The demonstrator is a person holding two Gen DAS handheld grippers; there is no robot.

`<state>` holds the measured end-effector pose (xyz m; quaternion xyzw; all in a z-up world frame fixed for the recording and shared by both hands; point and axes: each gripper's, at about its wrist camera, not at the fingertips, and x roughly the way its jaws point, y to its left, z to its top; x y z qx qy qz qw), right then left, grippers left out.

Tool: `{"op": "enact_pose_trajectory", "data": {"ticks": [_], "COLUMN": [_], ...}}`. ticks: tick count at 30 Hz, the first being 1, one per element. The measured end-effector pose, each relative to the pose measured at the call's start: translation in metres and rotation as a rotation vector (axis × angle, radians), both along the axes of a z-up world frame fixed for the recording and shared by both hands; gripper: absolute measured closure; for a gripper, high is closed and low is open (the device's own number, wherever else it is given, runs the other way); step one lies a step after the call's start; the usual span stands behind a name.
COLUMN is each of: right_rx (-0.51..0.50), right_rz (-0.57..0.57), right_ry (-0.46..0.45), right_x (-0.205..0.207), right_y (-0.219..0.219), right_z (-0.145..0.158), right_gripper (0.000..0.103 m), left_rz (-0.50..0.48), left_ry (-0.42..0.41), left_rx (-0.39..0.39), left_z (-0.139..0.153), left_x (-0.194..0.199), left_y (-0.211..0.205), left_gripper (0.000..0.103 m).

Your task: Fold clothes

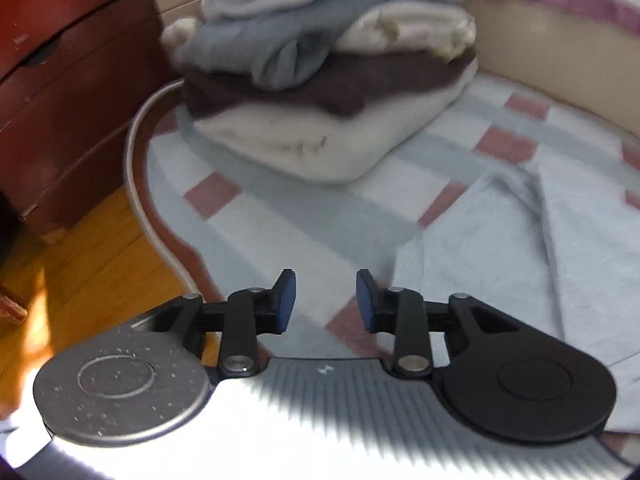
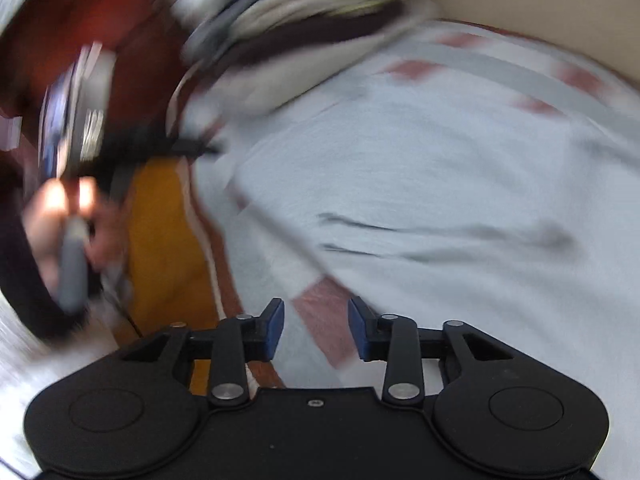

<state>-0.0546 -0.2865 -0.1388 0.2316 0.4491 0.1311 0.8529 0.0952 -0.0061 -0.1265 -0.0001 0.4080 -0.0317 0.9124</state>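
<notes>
A pale blue garment (image 1: 500, 248) lies spread on the checked bedspread (image 1: 304, 216), to the right of my left gripper (image 1: 326, 298), which is open and holds nothing. A stack of folded clothes (image 1: 320, 80), white, grey, cream and brown, stands further back on the bed. In the blurred right wrist view the same pale blue garment (image 2: 420, 184) fills the middle, with a few creases. My right gripper (image 2: 316, 330) is open above the bedspread (image 2: 320, 316) near the garment's edge. The clothes stack (image 2: 288, 12) appears at the top.
A red-brown wooden dresser (image 1: 68, 80) stands left of the bed, over an orange wood floor (image 1: 92, 264). A beige headboard (image 1: 560, 56) runs behind the bed. A person's hand (image 2: 60, 232) holding the other gripper's handle is at the left of the right wrist view.
</notes>
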Motion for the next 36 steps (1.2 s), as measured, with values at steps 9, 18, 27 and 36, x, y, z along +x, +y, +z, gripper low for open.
{"op": "enact_pose_trajectory", "data": {"ticks": [9,18,27,36], "right_rx": [0.159,-0.052,0.149,-0.002], "right_rz": [-0.604,-1.079,-1.142,-1.094], "right_ry": [0.037,0.192,-0.008,-0.175], "right_x": [-0.132,-0.226,-0.266,-0.293], "right_y": [-0.139,-0.197,-0.232,-0.239], "right_z": [0.020,-0.002,-0.044,-0.031], "right_gripper": [0.054,0.044,0.037,0.100], "left_rz": [-0.542,-0.771,-0.799,-0.730], "left_ry": [0.097,0.289,0.226,0.254], "left_rx": [-0.157,-0.211,-0.120,-0.056], "left_z": [0.002,-0.039,-0.046,-0.043], "left_x": [-0.046,-0.123,-0.141,-0.142], "left_y": [-0.106,-0.232,-0.291,-0.309], "left_gripper": [0.067,0.056,0.056,0.056]}}
